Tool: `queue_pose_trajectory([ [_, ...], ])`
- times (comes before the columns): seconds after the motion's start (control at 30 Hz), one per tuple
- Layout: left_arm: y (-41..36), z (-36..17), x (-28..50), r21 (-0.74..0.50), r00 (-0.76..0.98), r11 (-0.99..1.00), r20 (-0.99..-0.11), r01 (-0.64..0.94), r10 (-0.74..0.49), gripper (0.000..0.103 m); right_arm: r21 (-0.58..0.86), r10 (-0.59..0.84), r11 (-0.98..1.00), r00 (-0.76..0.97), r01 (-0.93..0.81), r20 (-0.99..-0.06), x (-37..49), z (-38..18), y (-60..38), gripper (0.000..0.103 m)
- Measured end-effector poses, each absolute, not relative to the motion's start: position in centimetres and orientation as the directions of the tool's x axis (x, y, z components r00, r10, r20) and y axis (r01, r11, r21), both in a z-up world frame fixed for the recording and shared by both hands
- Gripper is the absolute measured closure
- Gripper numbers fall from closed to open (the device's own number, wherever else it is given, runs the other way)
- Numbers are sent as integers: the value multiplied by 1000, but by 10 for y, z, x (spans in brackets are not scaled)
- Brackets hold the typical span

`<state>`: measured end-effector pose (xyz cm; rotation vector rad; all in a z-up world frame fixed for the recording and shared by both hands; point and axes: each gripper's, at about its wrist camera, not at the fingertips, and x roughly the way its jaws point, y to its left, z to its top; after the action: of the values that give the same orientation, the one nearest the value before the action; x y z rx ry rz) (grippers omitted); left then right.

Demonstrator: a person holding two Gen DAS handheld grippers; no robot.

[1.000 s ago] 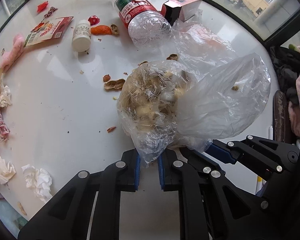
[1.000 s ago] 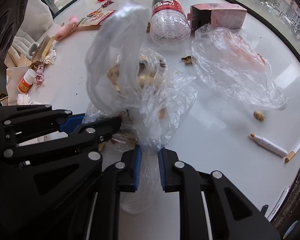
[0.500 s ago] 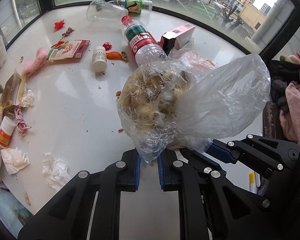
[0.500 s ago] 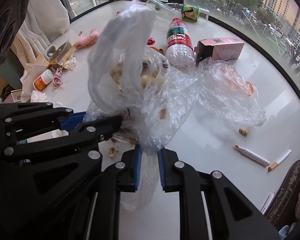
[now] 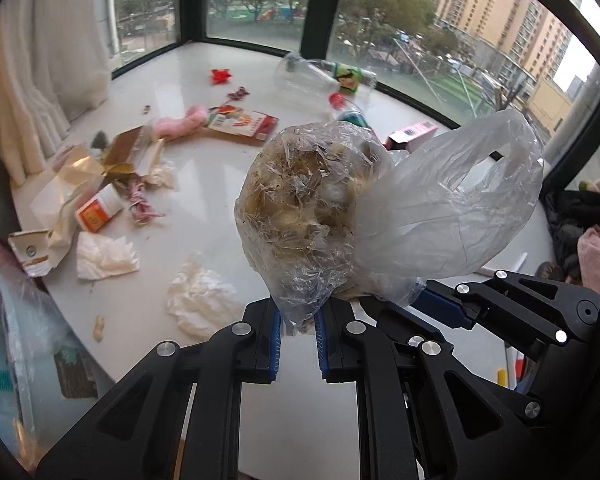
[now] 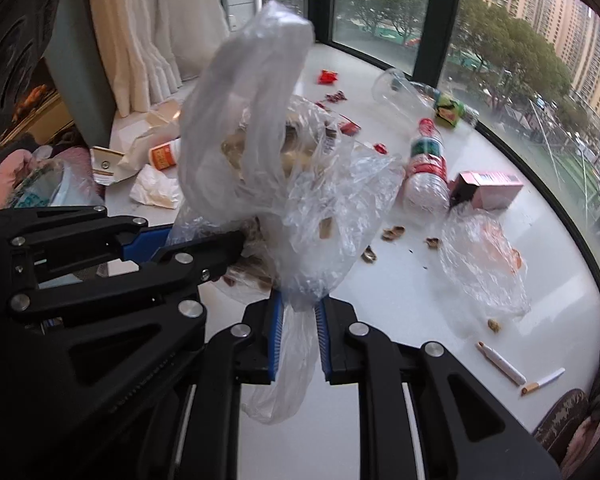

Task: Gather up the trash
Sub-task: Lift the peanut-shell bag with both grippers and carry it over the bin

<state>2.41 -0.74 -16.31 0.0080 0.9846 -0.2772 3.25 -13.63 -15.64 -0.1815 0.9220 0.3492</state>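
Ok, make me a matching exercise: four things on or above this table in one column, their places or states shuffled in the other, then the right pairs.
Things:
1. plastic bag of scraps
2. pink box
3. white marker
4. orange-labelled pill bottle

Places or states:
A. lying uncapped beside a cigarette
B. pinched by both the left hand-held gripper and the right hand-held gripper
C. lying among torn gold cardboard
D. lying next to the red-capped water bottle

Pairs: 1-B, 2-D, 3-A, 4-C
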Motion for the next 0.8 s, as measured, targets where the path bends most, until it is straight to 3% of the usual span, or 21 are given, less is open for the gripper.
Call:
queue_pose_trajectory([
  [0.33,109,-134,-26,-85,626,993,-780,-77,-18,92,-28,410,760,512,-649,-755,7,-132,-25,87],
  [0.8,253,-121,-40,-97,644,940,-750,-328,148,92,-75,524,557,421,-827,-741,8,-118,125,87],
])
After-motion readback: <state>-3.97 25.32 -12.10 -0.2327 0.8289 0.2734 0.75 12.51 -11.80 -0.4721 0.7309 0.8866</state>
